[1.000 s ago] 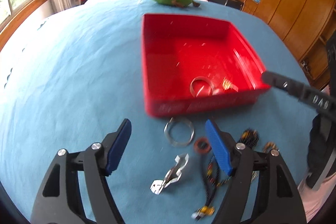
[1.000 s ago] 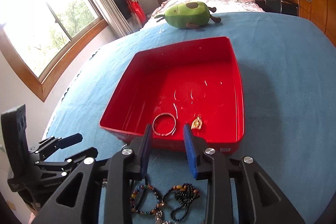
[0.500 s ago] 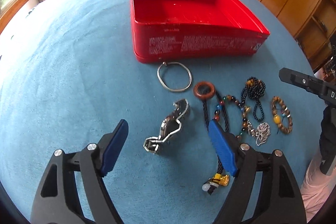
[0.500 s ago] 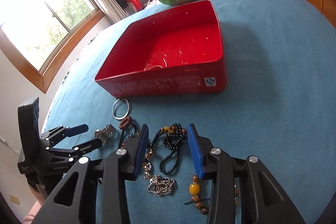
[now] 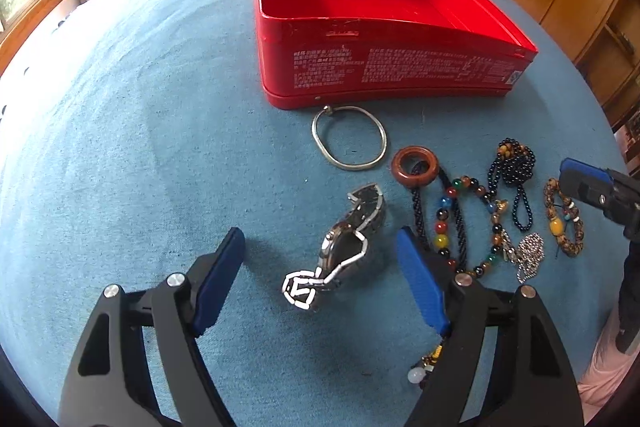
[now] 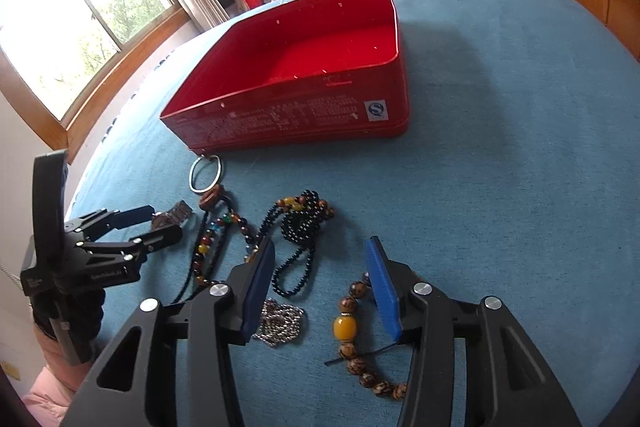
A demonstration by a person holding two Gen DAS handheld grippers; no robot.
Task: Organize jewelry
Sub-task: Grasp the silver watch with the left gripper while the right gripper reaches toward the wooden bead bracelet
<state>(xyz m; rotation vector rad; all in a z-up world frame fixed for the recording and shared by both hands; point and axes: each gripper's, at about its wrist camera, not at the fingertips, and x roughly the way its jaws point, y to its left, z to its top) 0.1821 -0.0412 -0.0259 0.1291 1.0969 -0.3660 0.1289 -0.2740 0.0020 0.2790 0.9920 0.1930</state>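
1. Left wrist view: the metal watch (image 5: 347, 239) lies on the blue cloth (image 5: 140, 155) between the blue pads of the left gripper (image 5: 320, 277), which stands wide with neither pad touching it. The watch is likely this hand's pick.
2. Right wrist view: the right gripper (image 6: 320, 287) hangs over the brown bead bracelet (image 6: 352, 331) with the amber bead. Its jaws are opening, and the bracelet lies partly between them, not pinched.
3. To grip the watch well, I would centre the pads on its case, not on the loose folded band, which could swing or slip.
4. The dark bead necklace (image 6: 300, 227), the coloured bead string (image 5: 452, 223) and the silver chain (image 6: 280, 321) lie tangled close together; the right pads should close on the bracelet alone, clear of the chain just beside the near pad.
5. The red tin (image 5: 384, 67) stands open just beyond, with a silver bangle (image 5: 350, 138) at its front wall. Each piece needs lifting over that wall.
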